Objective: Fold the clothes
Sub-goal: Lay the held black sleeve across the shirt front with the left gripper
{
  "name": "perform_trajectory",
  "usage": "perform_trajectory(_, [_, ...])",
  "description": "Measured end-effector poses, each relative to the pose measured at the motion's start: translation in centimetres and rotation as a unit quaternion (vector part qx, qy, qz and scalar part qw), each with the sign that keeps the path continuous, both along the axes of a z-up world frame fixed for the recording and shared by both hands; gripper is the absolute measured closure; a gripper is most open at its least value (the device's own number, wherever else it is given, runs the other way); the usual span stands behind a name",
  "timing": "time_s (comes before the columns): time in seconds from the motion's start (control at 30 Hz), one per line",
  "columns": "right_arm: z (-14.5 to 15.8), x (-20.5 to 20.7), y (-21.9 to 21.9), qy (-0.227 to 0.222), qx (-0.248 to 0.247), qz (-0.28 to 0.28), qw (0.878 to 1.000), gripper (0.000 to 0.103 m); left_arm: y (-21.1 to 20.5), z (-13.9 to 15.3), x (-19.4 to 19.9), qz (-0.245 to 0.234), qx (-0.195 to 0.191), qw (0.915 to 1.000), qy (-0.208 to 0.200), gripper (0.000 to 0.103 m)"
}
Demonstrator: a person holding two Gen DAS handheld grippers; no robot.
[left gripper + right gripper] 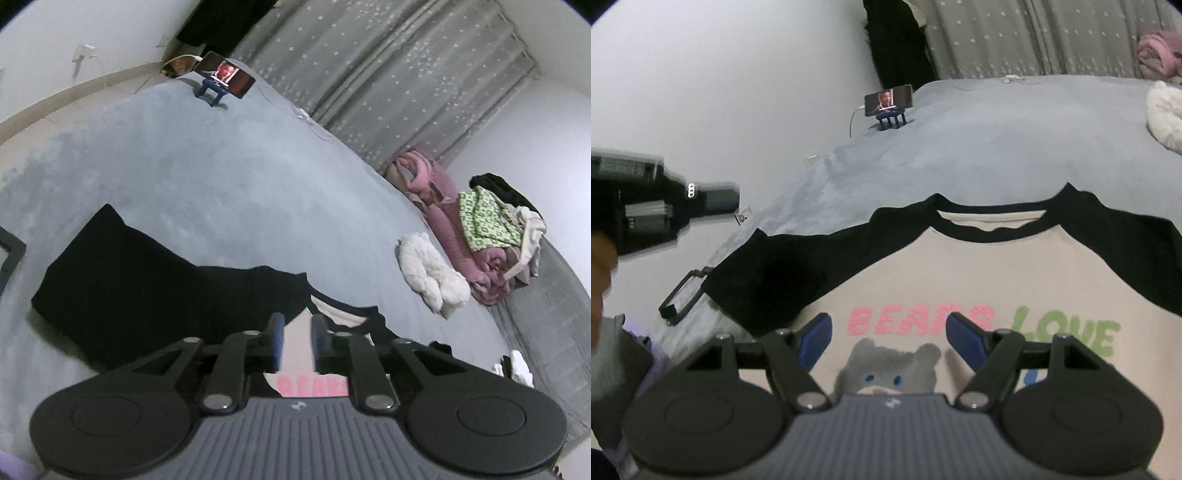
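While the shirt lies flat: plan the first fold before any pinch.
Shirt: spread face up on the bed, black sleeve stretched out sideways.
Left hand-held gripper: slightly parted, nothing pinched, above the collar.
Right hand-held gripper: spread wide, empty, over the print.
Advice: probably pinch the sleeve's end, carry it across the chest, keep the cloth smooth.
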State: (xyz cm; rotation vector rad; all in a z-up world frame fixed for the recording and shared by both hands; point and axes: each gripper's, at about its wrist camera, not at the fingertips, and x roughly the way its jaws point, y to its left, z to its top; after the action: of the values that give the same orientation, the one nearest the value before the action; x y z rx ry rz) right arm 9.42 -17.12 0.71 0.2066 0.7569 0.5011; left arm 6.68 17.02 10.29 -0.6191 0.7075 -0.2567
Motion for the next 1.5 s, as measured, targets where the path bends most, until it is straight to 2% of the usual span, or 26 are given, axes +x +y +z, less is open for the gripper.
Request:
perform_trajectory(0.1, [-0.3,0.3,-0.2,0.009,0.015,-0.002,1.000,0.031,0.8,0.7,-0.6,0.013,-0.003,0.9998,-0.015,0.082])
perform_trajectory(0.23, [-0.8,0.7,-0.2,0.023,0.041,0.002,0.999,0.031,1.9,0.0,-0.8,0.035,-0.017,0.9991,-0.016,0.080])
perform_trajectory(0.37, [-0.9,0.7,0.6,0.019,0.062,0.016,0.998,0.031,2.8,-1.8,-0.4,0.063,-0.009,0.9979,0.010,0.080])
perform_trajectory(0.47, [-0.9,0.8,1.5,0.019,0.088,0.025,0.996,0.034,3.3,-2.4,-0.3,0.079,-0.020,0.9966,0.016,0.080])
perform_trajectory(0.53, [-1.1,0.9,2.6,0.015,0.080,0.027,0.996,0.045,3.4,-2.6,-0.3,0.087,-0.016,0.9959,0.015,0.080])
perform_trajectory(0.6, [-1.6,1.0,3.5,0.017,0.068,0.031,0.997,0.053,3.1,-2.8,-0.2,0.089,-0.006,0.9959,0.016,0.079])
perform_trajectory(0.73, [-2.7,0.7,5.2,0.027,0.049,0.052,0.997,0.082,3.0,-3.4,0.1,0.092,-0.002,0.9954,0.025,0.079])
perform_trajectory(0.8, [-2.3,0.3,5.5,0.019,0.043,0.058,0.997,0.083,2.8,-3.5,0.0,0.091,0.006,0.9955,0.025,0.079])
perform_trajectory(0.87, [-1.6,0.0,5.1,0.013,0.048,0.061,0.997,0.083,2.5,-3.5,0.0,0.087,0.014,0.9958,0.024,0.079])
perform_trajectory(0.97, [-0.5,0.0,3.5,0.016,0.056,0.058,0.997,0.076,1.9,-3.4,-0.1,0.075,0.025,0.9967,0.019,0.079])
perform_trajectory(1.0, [-0.1,-0.1,2.7,0.012,0.047,0.044,0.998,0.067,1.7,-3.3,-0.1,0.070,0.028,0.9970,0.016,0.079])
perform_trajectory(1.03, [0.4,-0.1,1.7,0.006,0.036,0.028,0.999,0.062,1.5,-3.2,-0.2,0.066,0.032,0.9972,0.014,0.079])
perform_trajectory(1.1, [1.1,0.1,-1.2,-0.005,0.023,-0.012,1.000,0.060,1.1,-3.2,-0.2,0.060,0.038,0.9974,0.012,0.079])
perform_trajectory(1.23, [2.0,0.7,-7.4,-0.019,-0.013,-0.097,0.995,0.050,0.3,-3.4,-0.1,0.048,0.045,0.9978,0.013,0.078])
perform_trajectory(1.33, [1.4,1.2,-11.9,-0.018,-0.057,-0.164,0.985,0.048,-0.4,-3.6,-0.1,0.039,0.053,0.9977,0.013,0.078])
perform_trajectory(1.47, [1.1,2.1,-16.3,-0.022,-0.059,-0.205,0.977,0.048,-1.0,-3.9,0.3,0.037,0.055,0.9977,0.016,0.077])
perform_trajectory(1.5, [1.2,2.3,-16.8,-0.030,-0.072,-0.205,0.976,0.048,-1.1,-4.0,0.4,0.036,0.055,0.9976,0.018,0.076])
